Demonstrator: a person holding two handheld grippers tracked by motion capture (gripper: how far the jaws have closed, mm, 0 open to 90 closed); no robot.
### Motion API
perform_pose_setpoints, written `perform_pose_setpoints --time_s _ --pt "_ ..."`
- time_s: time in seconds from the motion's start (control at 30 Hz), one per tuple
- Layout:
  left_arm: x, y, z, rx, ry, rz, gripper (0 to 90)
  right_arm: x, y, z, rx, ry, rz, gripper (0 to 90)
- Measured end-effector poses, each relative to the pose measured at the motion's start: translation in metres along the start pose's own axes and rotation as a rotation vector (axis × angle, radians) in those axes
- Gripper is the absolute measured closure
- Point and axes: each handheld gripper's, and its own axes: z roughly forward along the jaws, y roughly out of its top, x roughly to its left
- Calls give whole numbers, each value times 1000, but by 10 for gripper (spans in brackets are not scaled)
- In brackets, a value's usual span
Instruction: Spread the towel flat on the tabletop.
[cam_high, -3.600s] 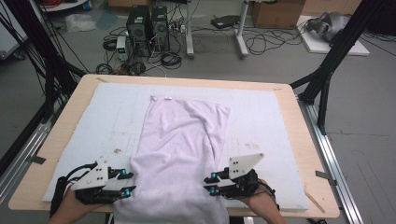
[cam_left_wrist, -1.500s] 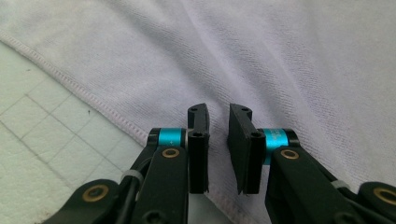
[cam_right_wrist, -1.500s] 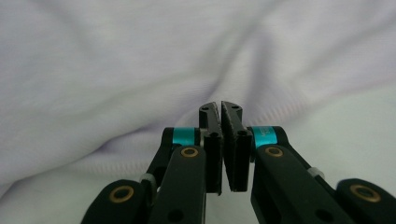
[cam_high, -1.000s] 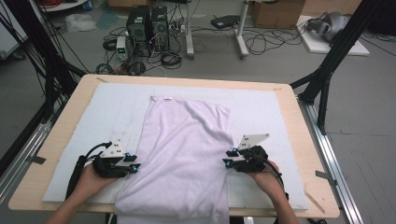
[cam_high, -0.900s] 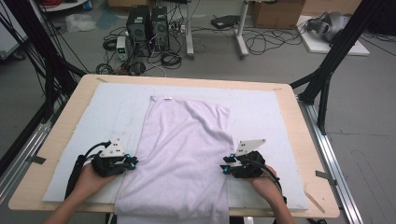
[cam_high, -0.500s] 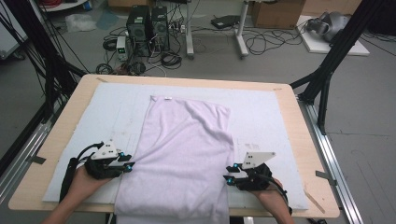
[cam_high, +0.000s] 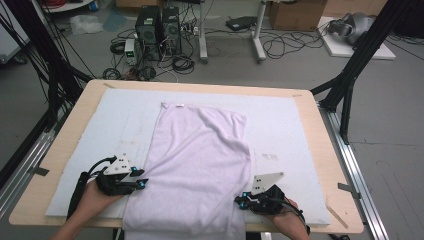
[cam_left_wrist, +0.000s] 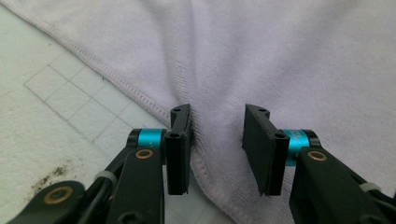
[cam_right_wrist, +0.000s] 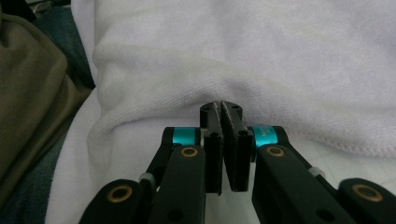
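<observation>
A pale lilac towel (cam_high: 200, 155) lies lengthways on the white mat (cam_high: 100, 125), and its near end hangs over the table's front edge. At the towel's left hem, my left gripper (cam_high: 142, 179) rests low on the mat. In the left gripper view its jaws (cam_left_wrist: 217, 116) stand apart, with the stitched hem (cam_left_wrist: 205, 172) running between them and not pinched. My right gripper (cam_high: 239, 200) is at the towel's near right side. In the right gripper view it (cam_right_wrist: 223, 106) is shut, its tips pinching a puckered fold of the towel (cam_right_wrist: 280, 56).
The wooden table (cam_high: 330, 150) shows around the mat. Black frame posts (cam_high: 350, 75) stand at both sides. Computers and cables (cam_high: 160, 25) lie on the floor beyond the far edge. The person's trousers (cam_right_wrist: 28, 93) show below the hanging towel end.
My right gripper has slid along the towel's right side toward the table's near edge. The left gripper has stayed at the left hem.
</observation>
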Motion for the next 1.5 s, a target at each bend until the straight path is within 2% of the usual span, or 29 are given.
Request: perform_pose_setpoints --time_s 0.1,0.2,0.23,0.3,0.37,0.43,0.5,0.57,0.63,0.67,0.73,0.77,0.87,0.9,0.97,1.07,1.17,1.2,1.23,1.27,1.3,1.43,1.5 --pt "-1 -1 -2 -5 0 -5 621 2 0 -6 33 18 -15 891" --pt "-3 -1 -7 -12 -6 7 618 7 -5 -24 40 23 -18 891" --pt "-4 -1 -8 -21 -10 3 615 10 -7 -33 34 13 -14 889" --pt "-5 -1 -12 -25 -17 10 600 13 -9 -47 4 24 0 871" --pt "-8 -1 -14 -32 -33 12 571 13 -6 -53 -22 10 -4 800" --pt "-10 -2 -15 -28 -48 17 558 11 -1 -50 -35 -10 -9 733" --pt "-12 -4 -14 -17 -67 21 550 7 3 -39 -42 -9 -17 657" --pt "-13 -7 -11 4 -78 27 553 4 8 -28 -33 3 -19 639" --pt "-14 -9 -12 -1 -75 36 598 1 13 -14 -19 -3 -34 597" --pt "-13 -9 -12 -3 -71 35 662 -1 15 -8 -14 6 -33 597" --pt "-12 -9 -14 6 -55 35 793 -4 18 5 1 16 -42 635" --pt "-11 -9 -14 8 -60 36 848 -5 19 13 34 26 -47 685" --pt "-13 -9 -16 11 -44 37 869 -6 19 18 14 55 -36 868" --pt "-13 -9 -17 9 -41 38 871 -4 19 18 16 54 -53 879" --pt "-14 -10 -20 2 -32 34 872 -1 20 17 27 53 -83 887" --pt "-17 -11 -27 -2 -32 36 873 6 19 14 31 92 -94 893" --pt "-22 -14 -36 -12 -44 33 872 17 18 5 -8 151 -107 891" --pt "-23 -15 -39 -15 -52 31 864 20 18 0 -23 151 -105 881" --pt "-23 -15 -39 -20 -51 29 817 20 19 -5 -43 158 -93 842" --pt "-21 -15 -39 -21 -44 16 715 19 19 -7 -53 155 -84 770" --pt "-19 -14 -39 -26 -51 7 626 15 19 -9 -61 141 -64 747" --pt "-7 -1 -29 -46 -30 -16 607 4 21 -4 -56 80 -41 666" --pt "1 5 -19 -31 -8 -45 622 0 23 2 -47 64 -29 639"
